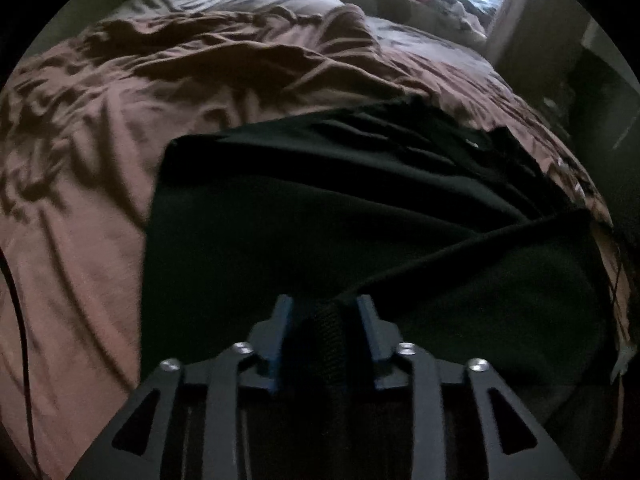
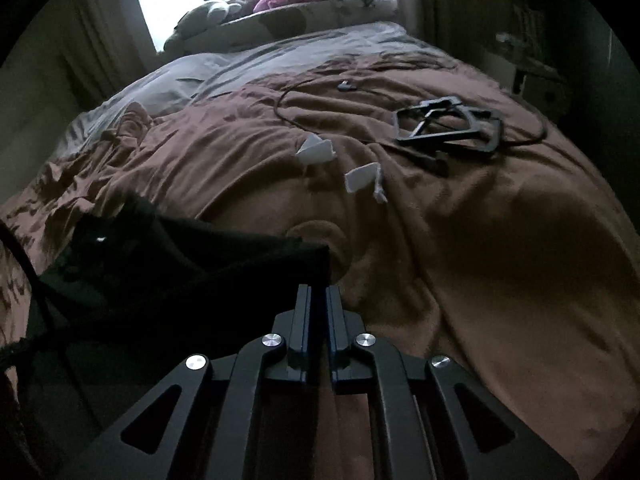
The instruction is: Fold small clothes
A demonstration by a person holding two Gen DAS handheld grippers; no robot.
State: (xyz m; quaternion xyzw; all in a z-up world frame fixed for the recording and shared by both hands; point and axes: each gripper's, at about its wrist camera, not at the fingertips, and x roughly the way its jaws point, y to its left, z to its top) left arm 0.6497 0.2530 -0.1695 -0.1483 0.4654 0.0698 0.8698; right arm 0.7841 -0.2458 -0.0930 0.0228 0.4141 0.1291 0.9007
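Black fabric garment (image 1: 360, 208), dark and loosely creased, lies spread on the bed over a rumpled brown bedspread (image 1: 100, 200), near the bed's front edge. In the left wrist view the left tool (image 1: 324, 304) points down at the near hem; its jaws stand part-way apart with a bunched, ribbed fold of the black cloth filling the gap between them, and the blue pads appear to press on that fold from both sides. A taut ridge of cloth runs from this fold up and to the right across the garment.

In the right wrist view the right tool (image 2: 319, 292) has its jaws drawn almost together, with only a thin slit between the blue pads. The garment's corner (image 2: 168, 264) sits just to the left of and behind the fingertips; whether a thin edge of it is pinched in that slit I cannot tell. Farther up the bedspread lie two small white folded pieces (image 2: 340, 164), well apart from the garment, and beyond them a black open-frame plastic object (image 2: 448, 128) with a thin dark cable (image 2: 288, 100) looping around it. Grey pillows (image 2: 240, 64) lie at the head of the bed below a bright window (image 2: 168, 0).
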